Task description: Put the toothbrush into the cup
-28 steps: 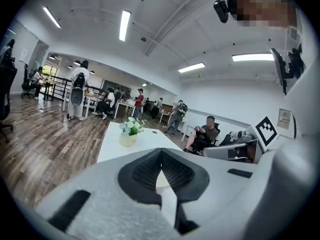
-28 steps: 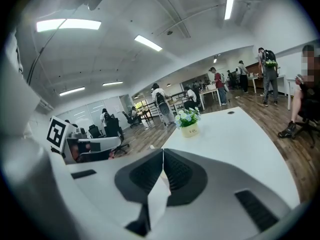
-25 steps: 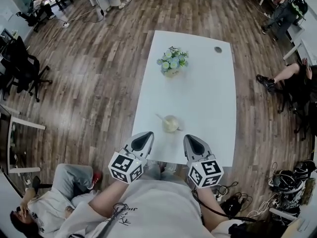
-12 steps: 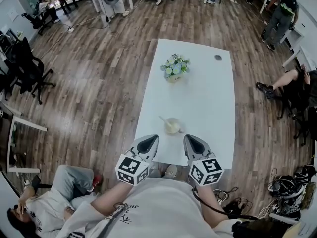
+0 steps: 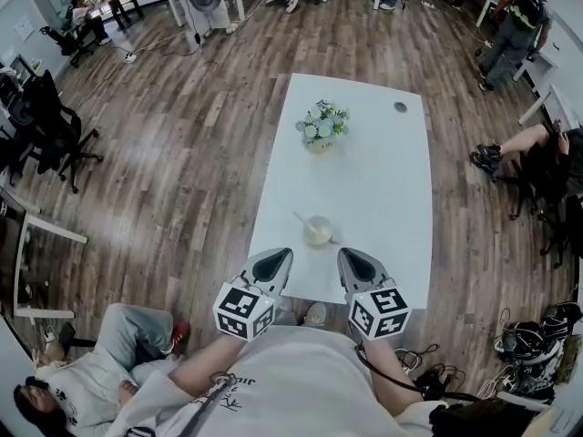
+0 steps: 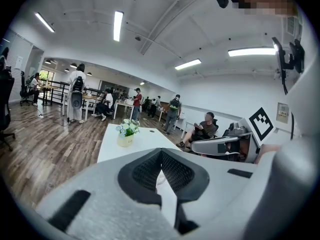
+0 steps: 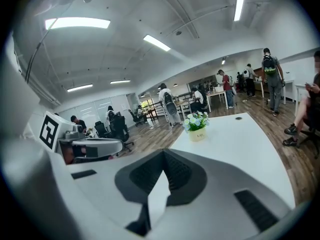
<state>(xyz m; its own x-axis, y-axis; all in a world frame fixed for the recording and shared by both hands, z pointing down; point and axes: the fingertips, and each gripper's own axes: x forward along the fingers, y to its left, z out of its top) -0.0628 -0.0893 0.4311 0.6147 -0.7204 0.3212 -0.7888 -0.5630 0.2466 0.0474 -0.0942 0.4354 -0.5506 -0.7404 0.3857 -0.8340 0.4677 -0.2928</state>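
Observation:
A pale cup (image 5: 317, 231) stands on the white table (image 5: 383, 180) near its front edge. The thin toothbrush (image 5: 299, 218) leans out of the cup toward the upper left. My left gripper (image 5: 276, 256) and right gripper (image 5: 349, 256) hover side by side just short of the table's front edge, one on each side of the cup and apart from it. In the left gripper view the left gripper (image 6: 161, 150) has its jaws shut with nothing between them. The right gripper (image 7: 163, 151) looks the same in its own view. The cup is hidden behind the jaws in both gripper views.
A flower pot (image 5: 320, 126) (image 6: 125, 134) (image 7: 196, 126) stands at the table's far end beside a cable hole (image 5: 401, 106). A person (image 5: 91, 381) sits on the floor at lower left. Another person's legs (image 5: 519, 144) reach in from the right. Cables (image 5: 528, 349) lie at lower right.
The head view has shifted, so the table and cup sit a little lower in the frame. Both grippers stay shut, in nearly the same place.

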